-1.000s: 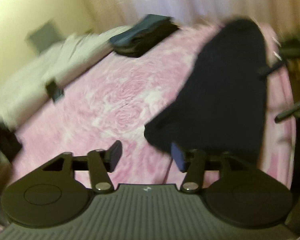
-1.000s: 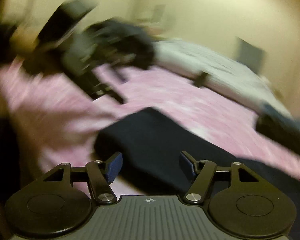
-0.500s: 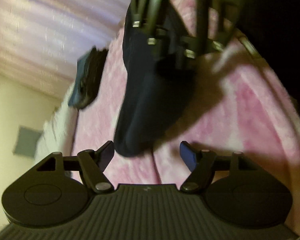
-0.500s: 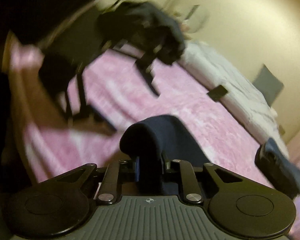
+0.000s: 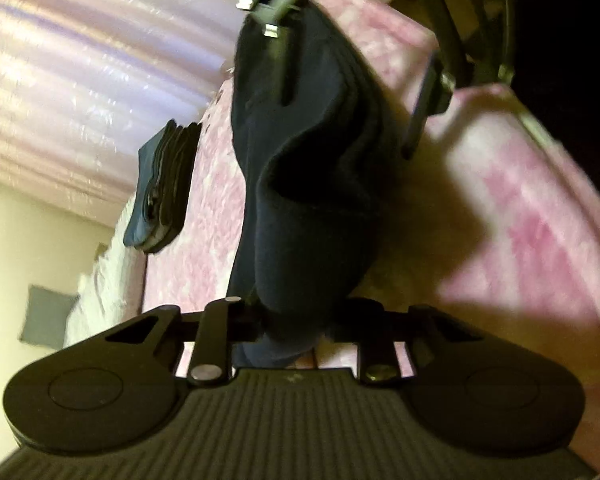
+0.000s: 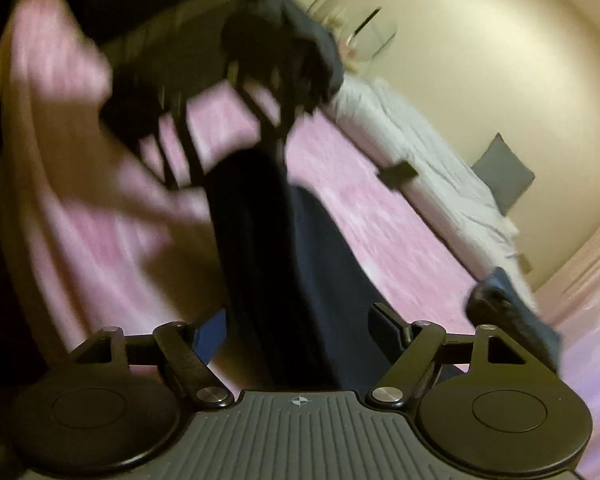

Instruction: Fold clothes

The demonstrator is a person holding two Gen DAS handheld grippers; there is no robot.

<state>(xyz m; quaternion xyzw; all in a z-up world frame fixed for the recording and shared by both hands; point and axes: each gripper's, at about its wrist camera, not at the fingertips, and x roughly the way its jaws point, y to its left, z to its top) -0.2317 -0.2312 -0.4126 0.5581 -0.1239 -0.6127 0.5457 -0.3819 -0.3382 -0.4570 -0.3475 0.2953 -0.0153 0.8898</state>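
Note:
A dark navy garment [image 5: 300,184] lies along the pink bedspread [image 5: 520,208]. My left gripper [image 5: 296,324] is shut on its near end, and the cloth bulges up between the jaws. My right gripper [image 6: 300,332] is open, with the garment [image 6: 284,280] running between its spread fingers and rising toward the left gripper [image 6: 276,60] at the top of that view. The right gripper's fingers [image 5: 276,32] show at the top of the left wrist view, over the garment's far end.
A stack of folded dark clothes [image 5: 164,188] sits on the bed near the curtain; it also shows in the right wrist view [image 6: 512,308]. A white duvet [image 6: 420,160] and a grey pillow [image 6: 504,172] lie along the wall. A small dark object [image 6: 398,174] rests on the bed.
My left gripper has closed on the garment's end. My right gripper, shut on the garment half a second ago, has opened. Both views are blurred with motion.

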